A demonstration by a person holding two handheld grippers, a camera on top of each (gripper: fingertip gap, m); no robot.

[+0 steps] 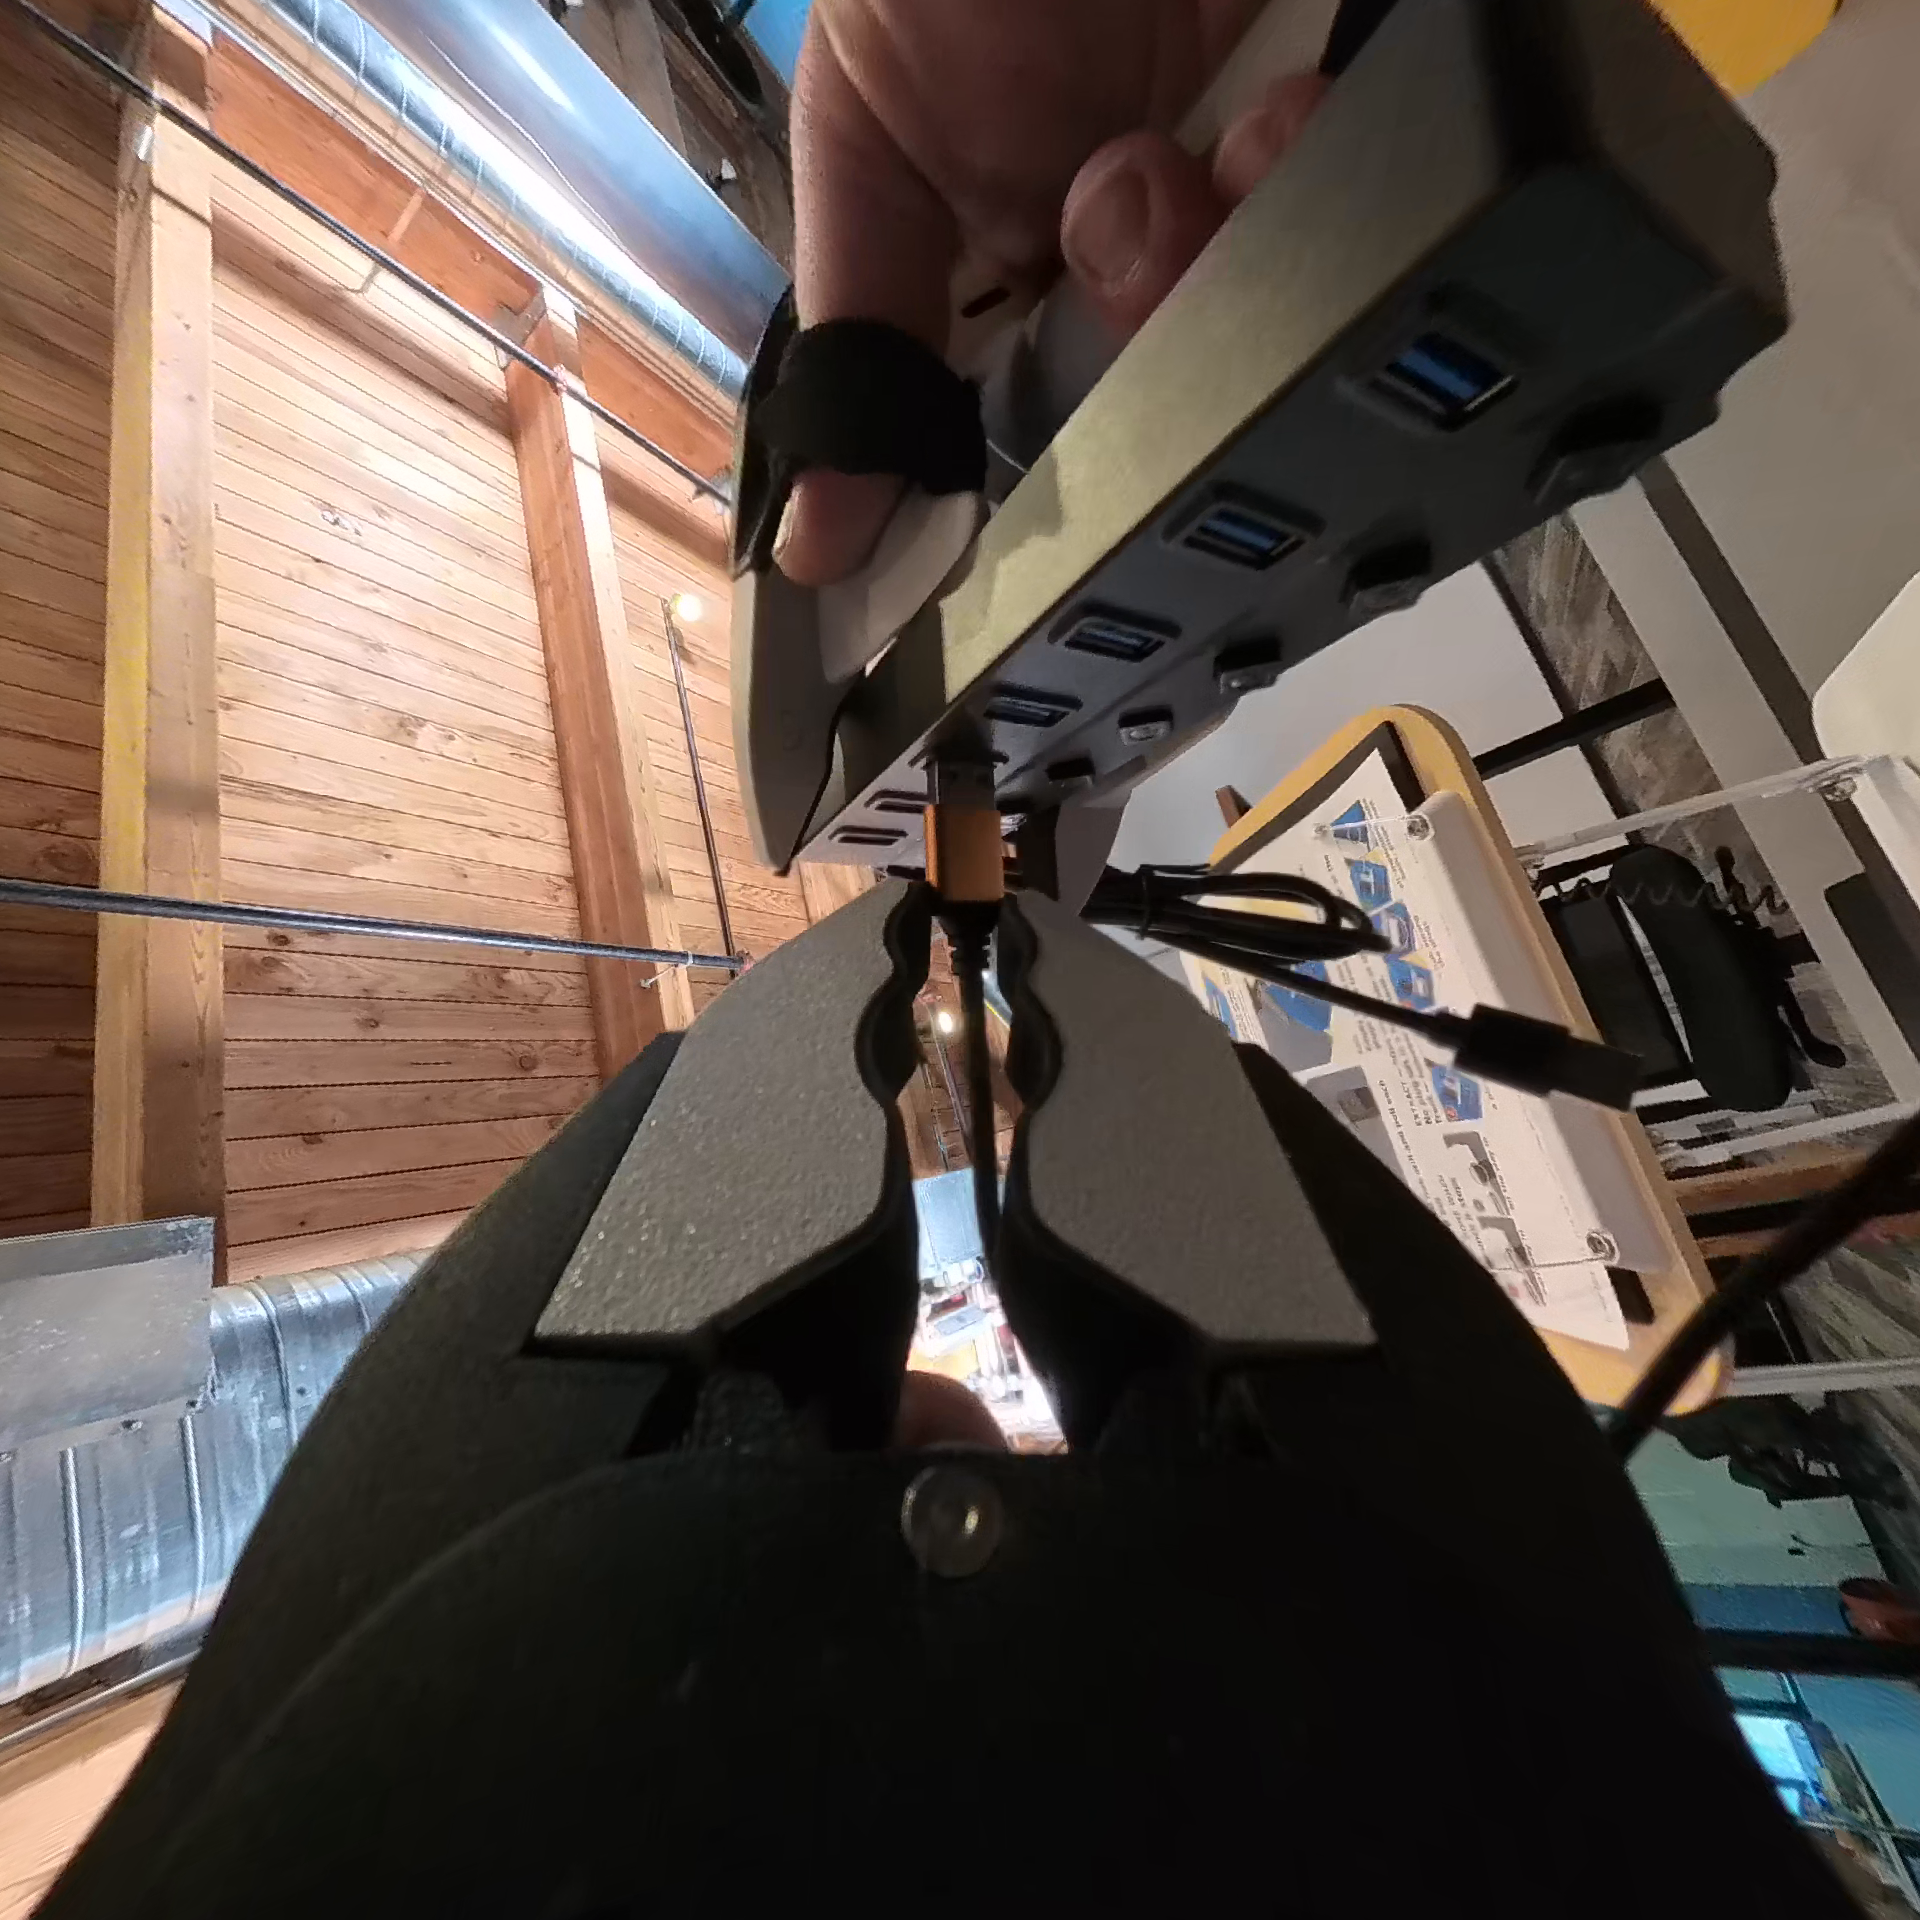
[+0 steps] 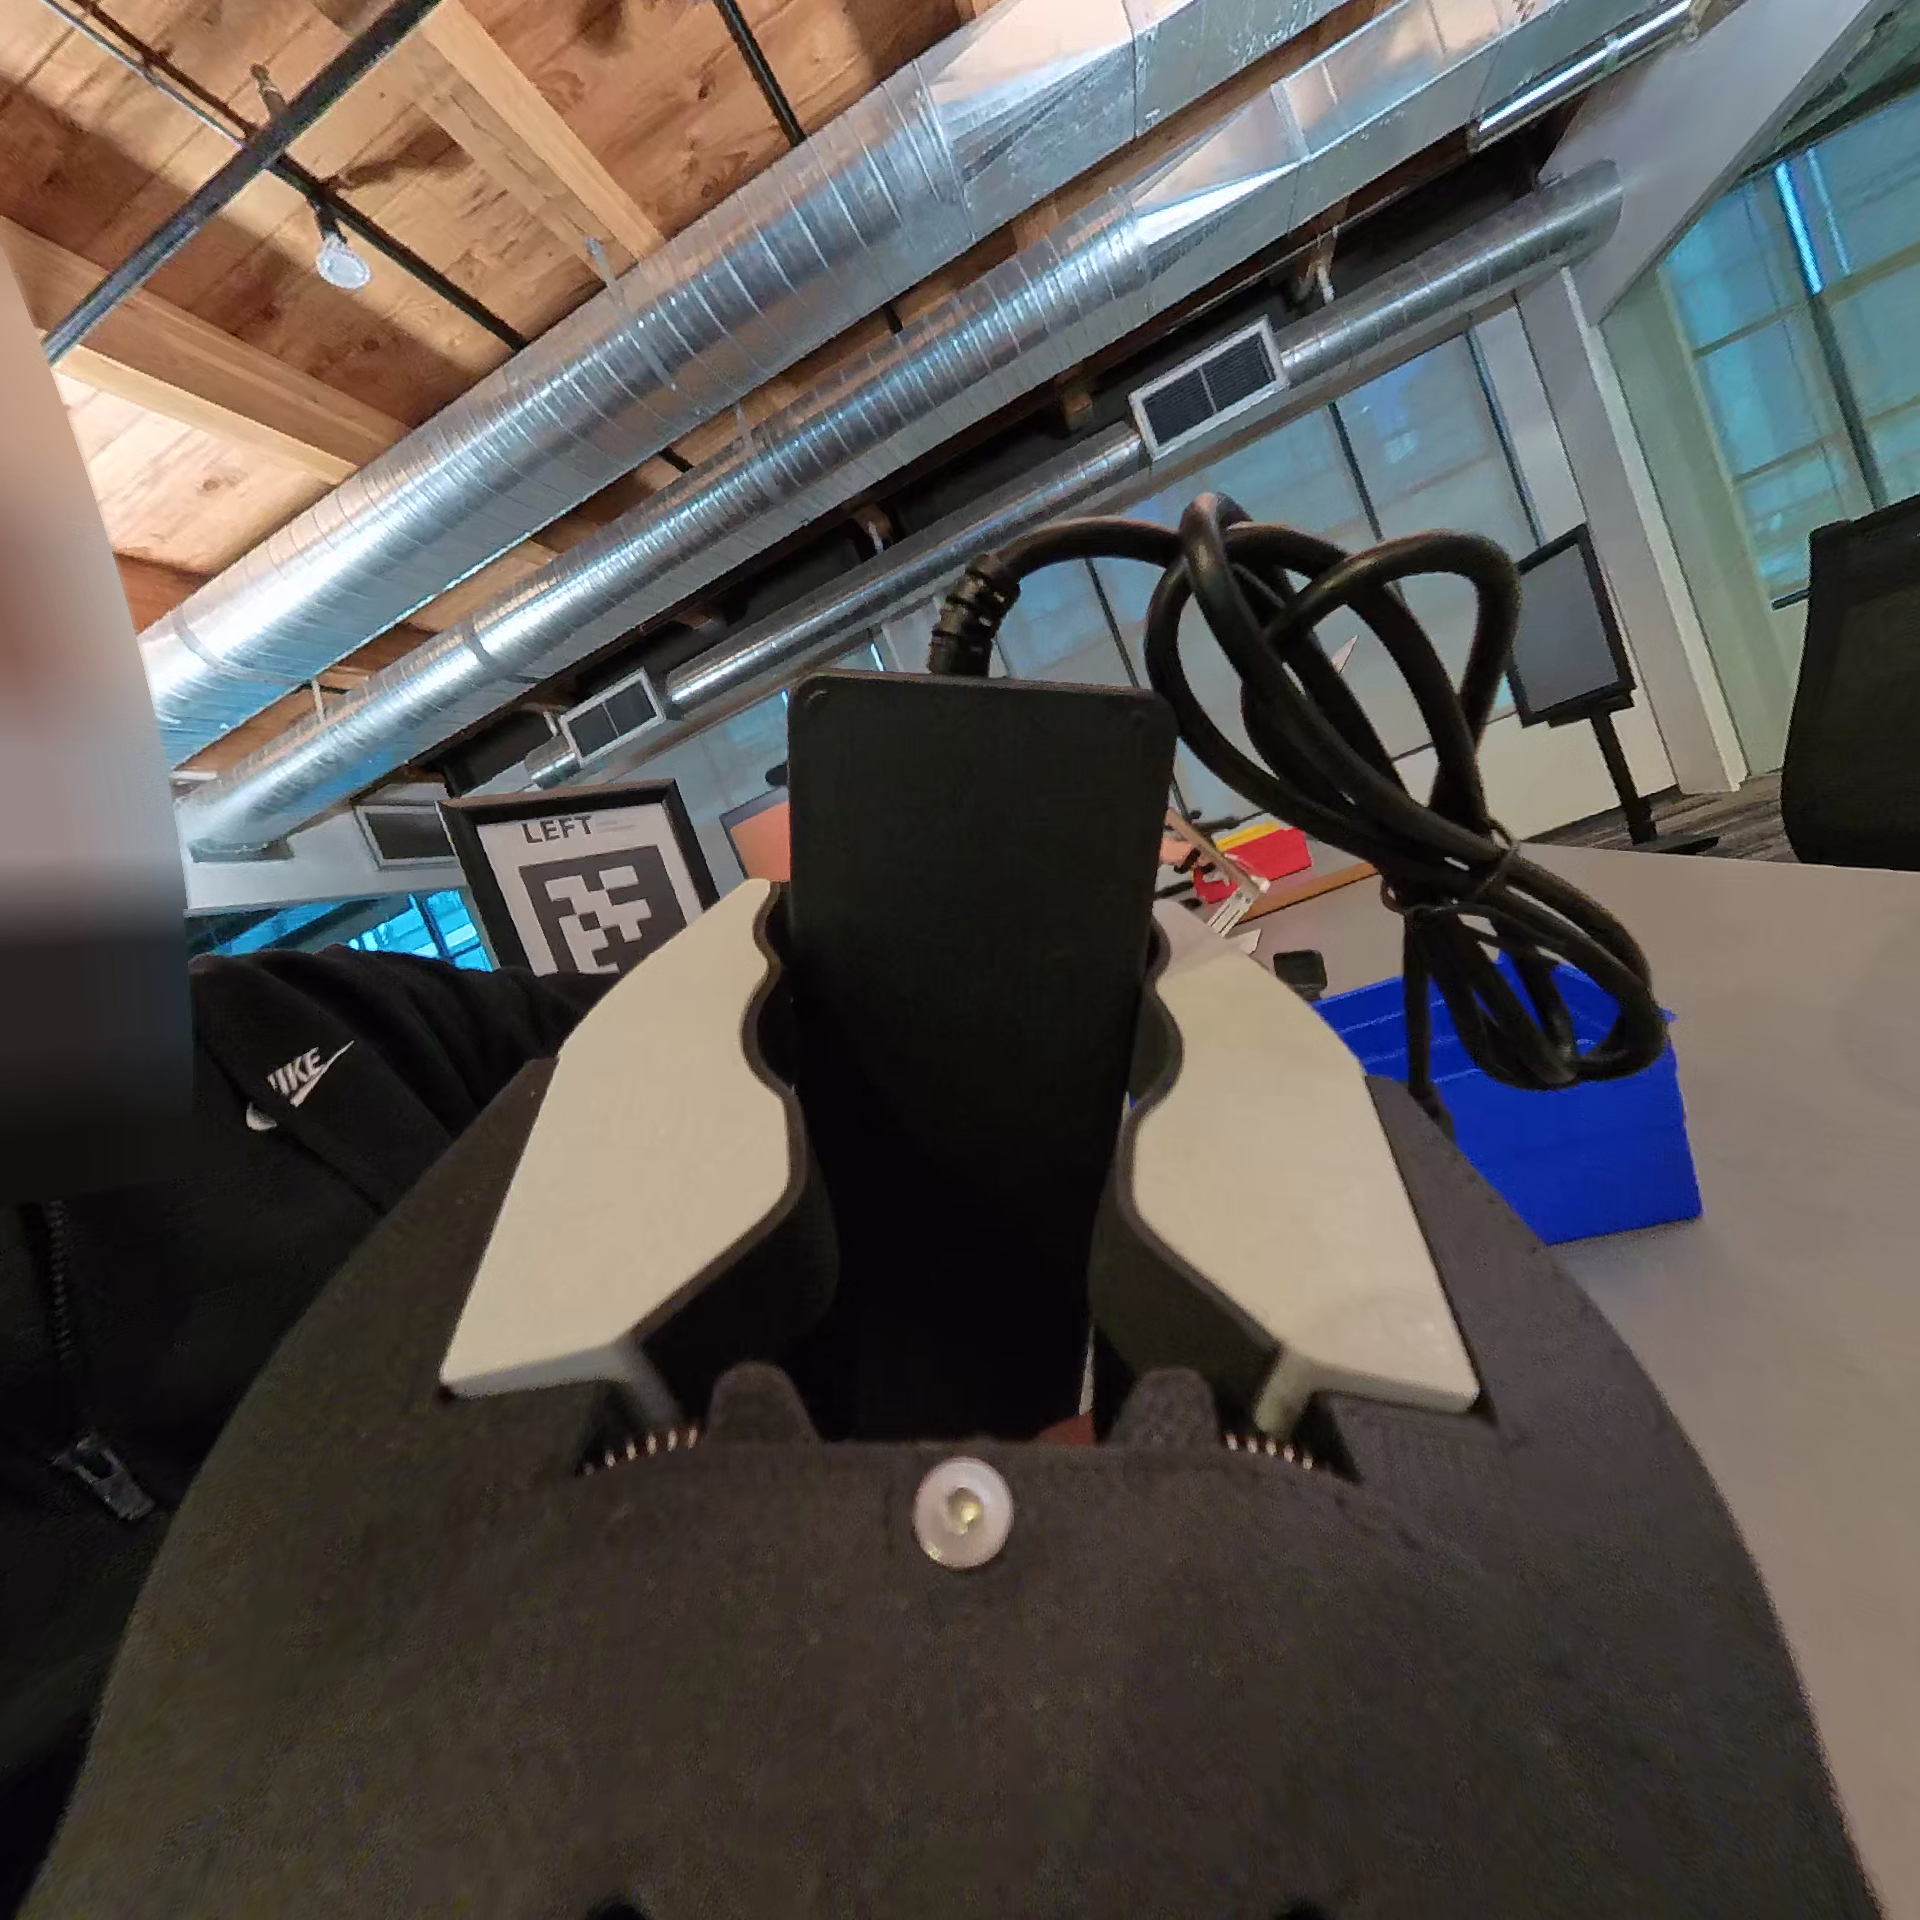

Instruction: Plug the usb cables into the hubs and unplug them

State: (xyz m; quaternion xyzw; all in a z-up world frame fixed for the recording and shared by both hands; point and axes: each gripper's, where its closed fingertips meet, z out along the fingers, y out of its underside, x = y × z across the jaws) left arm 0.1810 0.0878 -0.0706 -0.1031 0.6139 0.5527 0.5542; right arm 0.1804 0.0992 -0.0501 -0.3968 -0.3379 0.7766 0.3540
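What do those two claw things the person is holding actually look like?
Both are black, rounded, rough-textured bodies with a small silver rivet in the middle. Each left gripper and right gripper has two pale grey fingers with wavy black inner edges. A black strap loops over one finger of the hand. The person wears a black zipped top.

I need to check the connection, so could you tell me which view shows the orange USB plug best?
The left wrist view: the orange USB plug sits at the hub, just beyond the left gripper. The right wrist view doesn't show it.
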